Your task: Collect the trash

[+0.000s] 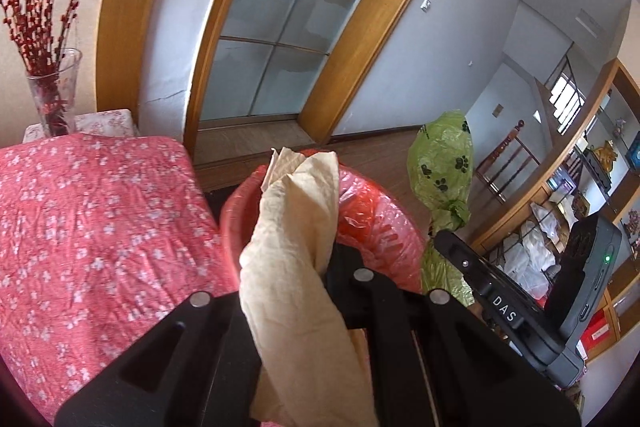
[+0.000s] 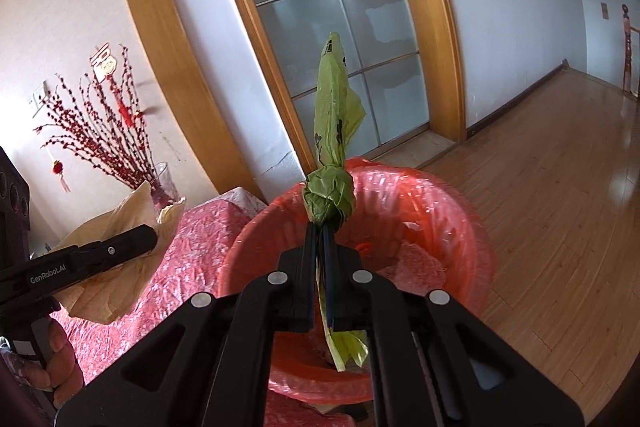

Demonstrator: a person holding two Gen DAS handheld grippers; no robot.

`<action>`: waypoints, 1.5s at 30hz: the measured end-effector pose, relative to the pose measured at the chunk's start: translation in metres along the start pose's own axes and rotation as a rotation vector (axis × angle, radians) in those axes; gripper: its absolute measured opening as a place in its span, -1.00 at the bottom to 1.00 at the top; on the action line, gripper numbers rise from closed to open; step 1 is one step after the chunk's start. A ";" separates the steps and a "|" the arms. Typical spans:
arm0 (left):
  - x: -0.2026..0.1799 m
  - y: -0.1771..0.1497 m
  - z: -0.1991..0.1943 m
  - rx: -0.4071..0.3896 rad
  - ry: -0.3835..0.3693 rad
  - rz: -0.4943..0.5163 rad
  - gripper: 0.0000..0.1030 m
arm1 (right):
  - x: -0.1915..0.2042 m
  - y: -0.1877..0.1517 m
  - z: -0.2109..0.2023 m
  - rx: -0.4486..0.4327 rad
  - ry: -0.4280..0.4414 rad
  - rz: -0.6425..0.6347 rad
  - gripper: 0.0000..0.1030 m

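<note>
Left gripper [image 2: 150,235] and right gripper [image 2: 320,227] both pinched closed, angled downward, side by side.

The premises were a private home, a lived-in room opening onto a hallway. A bed or couch under a pink floral cover [image 1: 100,211] stood beside a wood-framed sliding door with frosted glass panes [image 1: 280,27]. A glass vase of red berry branches [image 1: 52,91] and a red hanging ornament [image 2: 105,65] decorated the wall corner. The floor was polished wood laminate [image 2: 560,187]. A wooden stair railing [image 1: 508,155] and open display shelving holding ornaments [image 1: 592,163] were noted further off.
</note>
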State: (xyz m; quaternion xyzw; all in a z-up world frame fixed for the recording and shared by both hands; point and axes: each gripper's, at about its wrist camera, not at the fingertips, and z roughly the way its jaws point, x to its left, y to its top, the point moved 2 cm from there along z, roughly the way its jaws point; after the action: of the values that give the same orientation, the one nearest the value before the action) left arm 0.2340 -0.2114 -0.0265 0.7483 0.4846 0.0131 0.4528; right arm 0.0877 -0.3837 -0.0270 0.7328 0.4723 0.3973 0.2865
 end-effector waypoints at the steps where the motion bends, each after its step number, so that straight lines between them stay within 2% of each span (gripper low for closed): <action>1: -0.001 0.001 0.004 0.006 -0.004 0.001 -0.88 | -0.004 0.000 0.001 0.001 -0.004 0.007 -0.92; 8: -0.008 0.006 0.040 0.052 -0.028 0.003 -0.82 | -0.020 0.003 0.007 0.005 -0.017 0.024 -0.92; 10: -0.009 0.007 0.049 0.066 -0.034 -0.003 -0.68 | -0.023 0.004 0.008 0.005 -0.014 0.029 -0.91; 12: -0.009 0.007 0.057 0.080 -0.024 -0.001 -0.38 | -0.027 0.004 0.009 0.010 -0.017 0.028 -0.87; 13: -0.011 0.006 0.059 0.083 -0.016 0.003 -0.36 | -0.028 0.004 0.010 0.013 -0.018 0.025 -0.86; 14: -0.011 0.005 0.062 0.086 -0.008 0.008 -0.34 | -0.028 0.003 0.009 0.014 -0.020 0.023 -0.76; 17: -0.002 0.001 0.064 0.093 0.018 -0.004 -0.30 | -0.031 0.001 0.007 0.007 -0.032 0.025 -0.27; 19: 0.005 -0.002 0.059 0.085 0.037 -0.014 -0.27 | -0.034 0.001 0.002 -0.007 -0.044 0.033 -0.12; 20: 0.010 -0.004 0.054 0.076 0.050 -0.013 -0.22 | -0.034 0.001 0.000 -0.013 -0.051 0.033 0.02; 21: 0.015 -0.005 0.047 0.060 0.069 -0.007 -0.17 | -0.034 0.001 -0.004 -0.024 -0.066 0.031 0.22; 27: 0.033 -0.023 -0.014 -0.060 0.178 0.054 0.13 | -0.014 -0.003 -0.042 -0.159 -0.185 -0.060 0.92; 29: 0.040 -0.032 -0.043 -0.112 0.227 0.078 0.23 | -0.005 -0.005 -0.057 -0.212 -0.224 -0.095 0.97; 31: 0.045 -0.041 -0.070 -0.159 0.296 0.096 0.44 | 0.006 -0.011 -0.073 -0.246 -0.255 -0.118 0.97; 33: 0.048 -0.054 -0.097 -0.219 0.381 0.114 0.64 | 0.013 -0.015 -0.081 -0.249 -0.268 -0.118 0.97; 36: 0.053 -0.076 -0.134 -0.286 0.514 0.132 0.83 | 0.028 -0.030 -0.092 -0.230 -0.246 -0.122 0.97; 40: 0.062 -0.102 -0.164 -0.312 0.618 0.122 0.86 | 0.051 -0.052 -0.097 -0.200 -0.247 -0.188 0.97; 43: 0.063 -0.116 -0.183 -0.333 0.646 0.103 0.87 | 0.072 -0.068 -0.102 -0.198 -0.292 -0.264 0.97; 45: 0.062 -0.122 -0.193 -0.355 0.668 0.098 0.87 | 0.079 -0.074 -0.108 -0.194 -0.269 -0.266 0.97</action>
State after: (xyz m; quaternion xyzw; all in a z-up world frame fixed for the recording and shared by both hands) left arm 0.0910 -0.0232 -0.0231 0.6351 0.5593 0.3616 0.3912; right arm -0.0198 -0.2774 -0.0056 0.6794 0.4817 0.2984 0.4662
